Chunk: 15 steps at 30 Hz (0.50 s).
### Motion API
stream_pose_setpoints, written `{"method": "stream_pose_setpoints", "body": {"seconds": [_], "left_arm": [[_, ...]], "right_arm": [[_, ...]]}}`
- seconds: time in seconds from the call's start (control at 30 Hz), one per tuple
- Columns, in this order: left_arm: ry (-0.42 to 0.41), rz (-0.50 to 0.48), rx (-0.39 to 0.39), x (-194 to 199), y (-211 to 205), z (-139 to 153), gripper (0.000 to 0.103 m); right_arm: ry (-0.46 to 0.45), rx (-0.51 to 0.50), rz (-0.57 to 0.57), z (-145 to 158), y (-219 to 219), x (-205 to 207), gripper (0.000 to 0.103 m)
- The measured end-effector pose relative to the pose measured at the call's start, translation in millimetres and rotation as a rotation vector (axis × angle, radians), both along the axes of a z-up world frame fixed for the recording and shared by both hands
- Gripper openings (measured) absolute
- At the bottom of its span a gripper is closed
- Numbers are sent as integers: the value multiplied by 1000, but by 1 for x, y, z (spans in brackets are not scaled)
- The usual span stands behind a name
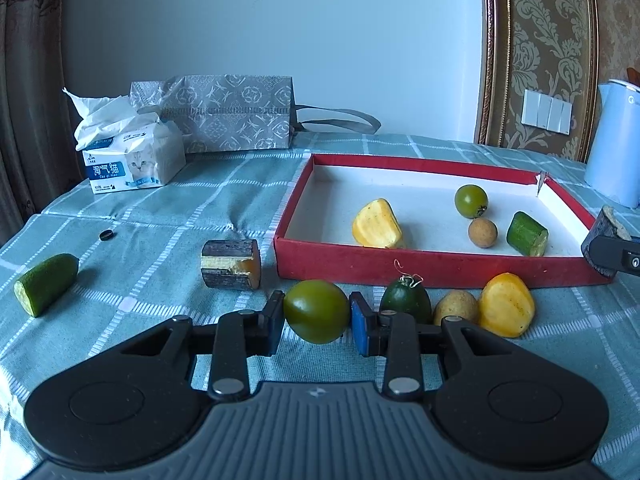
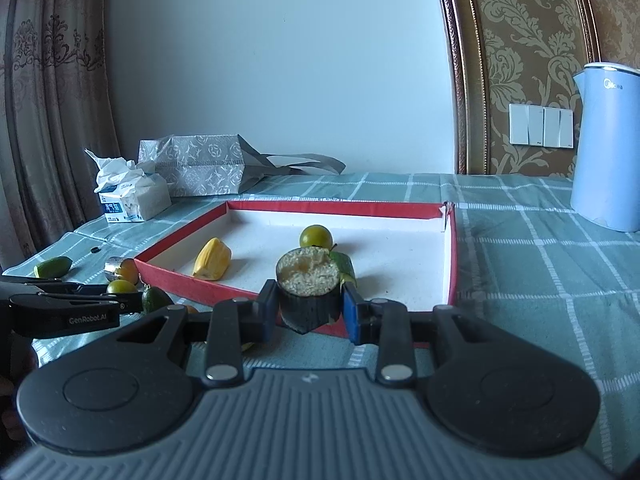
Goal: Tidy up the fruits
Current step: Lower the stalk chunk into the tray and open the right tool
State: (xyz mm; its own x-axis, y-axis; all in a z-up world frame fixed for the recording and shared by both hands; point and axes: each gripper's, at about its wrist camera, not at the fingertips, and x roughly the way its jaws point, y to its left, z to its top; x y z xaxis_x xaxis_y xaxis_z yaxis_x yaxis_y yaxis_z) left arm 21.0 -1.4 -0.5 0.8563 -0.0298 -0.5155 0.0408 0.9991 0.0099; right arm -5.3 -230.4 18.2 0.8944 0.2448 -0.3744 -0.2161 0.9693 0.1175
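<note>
Left tool (image 1: 317, 318) clamped on green tomato (image 1: 316, 311), just above checked worktop (image 1: 160, 248). Ahead of it: red tray (image 1: 400, 268) with yellow jackfruit piece (image 1: 377, 224), second green tomato (image 1: 471, 201), longan (image 1: 483, 232), cucumber chunk (image 1: 527, 234). Right tool (image 2: 308, 308) gripping dark-skinned sugarcane chunk (image 2: 307, 292), cut face up, over tray's near wall. Left of left tool: cucumber end (image 1: 46, 283).

Both wrist views low over table, facing wall, sharing red tray (image 1: 420, 268) (image 2: 451, 264)
</note>
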Motion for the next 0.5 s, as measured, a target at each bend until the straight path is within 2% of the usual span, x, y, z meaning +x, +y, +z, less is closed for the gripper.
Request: {"method": "stream_pose_setpoints", "body": {"seconds": [0.23, 0.5], "left_arm": [[3, 2, -17, 0, 2, 0, 34], [9, 2, -34, 1, 5, 0, 34]], "right_arm": [[-28, -16, -18, 6, 2, 2, 31], [3, -50, -76, 20, 1, 55, 31]]}}
